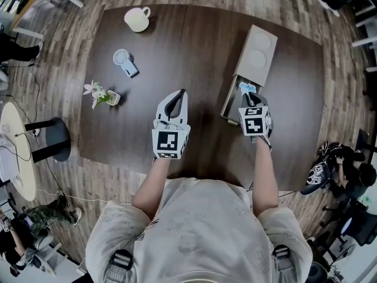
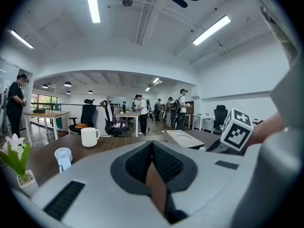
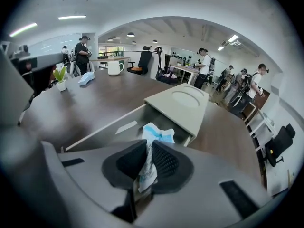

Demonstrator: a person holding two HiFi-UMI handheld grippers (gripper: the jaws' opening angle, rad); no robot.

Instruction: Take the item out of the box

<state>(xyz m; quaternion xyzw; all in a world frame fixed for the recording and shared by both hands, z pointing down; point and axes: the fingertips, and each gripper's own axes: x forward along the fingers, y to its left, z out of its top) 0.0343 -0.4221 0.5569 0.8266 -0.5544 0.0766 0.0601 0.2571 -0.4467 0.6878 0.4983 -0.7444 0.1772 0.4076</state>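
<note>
Head view: the dark bench (image 1: 200, 52) carries the box (image 1: 257, 55) at 2 o'clock, its drawer (image 1: 228, 102) pulled out toward the person. The right hand-held gripper (image 1: 250, 94) is tipped down into the drawer's open end, over the pale blue item (image 1: 247, 87). The left hand-held gripper (image 1: 179, 93) sits near the bench centre, well apart from the box. A mug (image 1: 137, 19) stands at 11 o'clock, a small fan (image 1: 123, 61) at 10 o'clock and a potted flower (image 1: 103, 94) at 9 o'clock. Left gripper view: the left hand-held gripper (image 2: 152, 148) is clenched, pads together with nothing between them, above bare bench. Right gripper view: the right hand-held gripper (image 3: 148, 148) is grasping the crumpled white-and-blue item (image 3: 154, 134), whose upper end sticks out past the pads at 12 o'clock, above the open drawer.
</note>
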